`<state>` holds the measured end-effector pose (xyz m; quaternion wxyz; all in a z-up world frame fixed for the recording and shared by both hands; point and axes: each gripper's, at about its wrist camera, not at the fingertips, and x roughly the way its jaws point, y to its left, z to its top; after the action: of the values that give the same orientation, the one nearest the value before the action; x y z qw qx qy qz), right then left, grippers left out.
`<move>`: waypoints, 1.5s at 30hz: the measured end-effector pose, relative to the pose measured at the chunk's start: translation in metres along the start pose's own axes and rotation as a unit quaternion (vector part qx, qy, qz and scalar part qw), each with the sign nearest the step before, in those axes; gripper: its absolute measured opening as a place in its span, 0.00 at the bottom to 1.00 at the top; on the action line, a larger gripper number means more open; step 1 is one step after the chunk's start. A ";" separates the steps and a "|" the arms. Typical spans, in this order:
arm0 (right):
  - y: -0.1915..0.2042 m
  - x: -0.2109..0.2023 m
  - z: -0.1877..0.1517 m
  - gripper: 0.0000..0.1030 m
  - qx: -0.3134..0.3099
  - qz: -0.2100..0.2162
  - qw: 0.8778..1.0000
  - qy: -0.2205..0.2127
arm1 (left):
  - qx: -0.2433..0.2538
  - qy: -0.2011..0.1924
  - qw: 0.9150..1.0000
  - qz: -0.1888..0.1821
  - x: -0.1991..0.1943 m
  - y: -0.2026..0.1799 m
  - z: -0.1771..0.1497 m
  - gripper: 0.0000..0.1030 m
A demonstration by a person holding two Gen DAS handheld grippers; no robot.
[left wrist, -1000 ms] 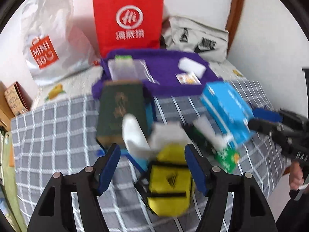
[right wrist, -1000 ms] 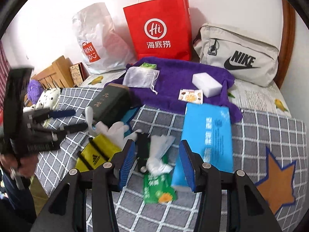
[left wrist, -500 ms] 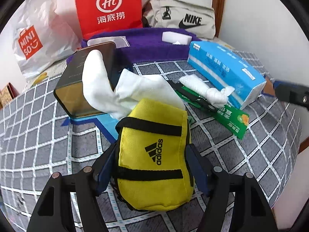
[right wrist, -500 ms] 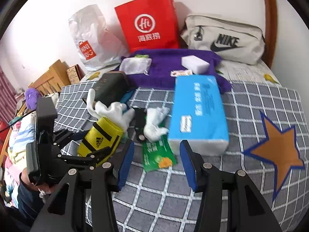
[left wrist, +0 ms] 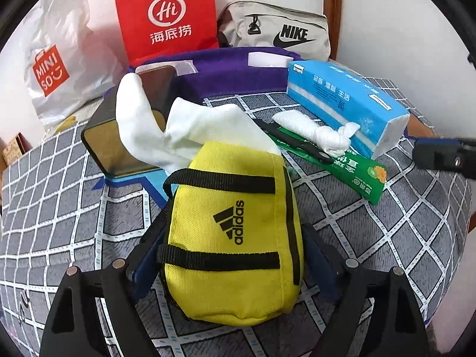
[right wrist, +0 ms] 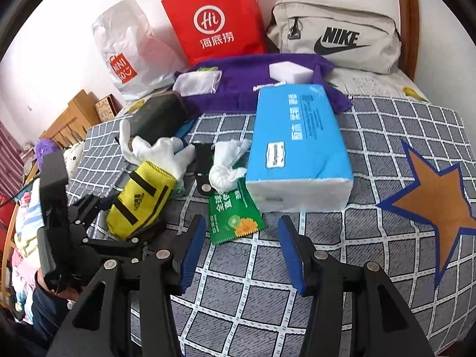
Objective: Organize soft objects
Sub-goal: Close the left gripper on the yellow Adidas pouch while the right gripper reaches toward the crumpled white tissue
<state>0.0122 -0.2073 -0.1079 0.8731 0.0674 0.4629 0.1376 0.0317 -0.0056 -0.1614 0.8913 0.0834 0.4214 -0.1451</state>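
A yellow adidas pouch (left wrist: 235, 238) lies on the grey checked bedspread (left wrist: 74, 208), and my left gripper (left wrist: 230, 255) is shut on its two sides. The pouch also shows in the right wrist view (right wrist: 139, 199) with the left gripper (right wrist: 119, 226) around it. White socks (left wrist: 190, 131) lie partly under the pouch's far end. A knotted white cloth (left wrist: 315, 134) rests on a green packet (right wrist: 232, 211). My right gripper (right wrist: 242, 253) is open and empty, low over the bedspread just short of the green packet and the blue tissue pack (right wrist: 297, 145).
A dark green tin (left wrist: 125, 128) lies behind the socks. A purple towel (right wrist: 247, 83) at the back holds a white sponge (right wrist: 290, 71) and a mesh bag (right wrist: 199, 83). A red paper bag (right wrist: 214, 17), a Miniso bag (right wrist: 125, 56) and a Nike bag (right wrist: 336, 38) stand against the wall.
My left gripper moved forward and closed onto the yellow pouch. My right gripper pulled back toward the near edge, staying open.
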 end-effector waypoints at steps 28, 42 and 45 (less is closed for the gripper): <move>0.022 0.050 -0.005 0.53 -0.044 -0.001 0.998 0.043 | -0.030 0.008 0.998 -0.048 -0.027 0.022 0.006 0.67; 0.041 0.066 -0.008 0.46 -0.112 -0.070 0.991 0.022 | -0.039 0.025 0.997 -0.057 -0.022 0.025 -0.001 0.67; 0.040 0.060 -0.010 0.36 -0.105 -0.047 0.993 0.021 | -0.040 0.025 0.997 -0.059 -0.024 0.024 -0.002 0.67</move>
<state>0.0286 -0.1517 -0.1511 0.8706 -0.0495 0.4671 0.1460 0.0236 0.0224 -0.1436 0.8730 0.0258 0.4533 -0.1783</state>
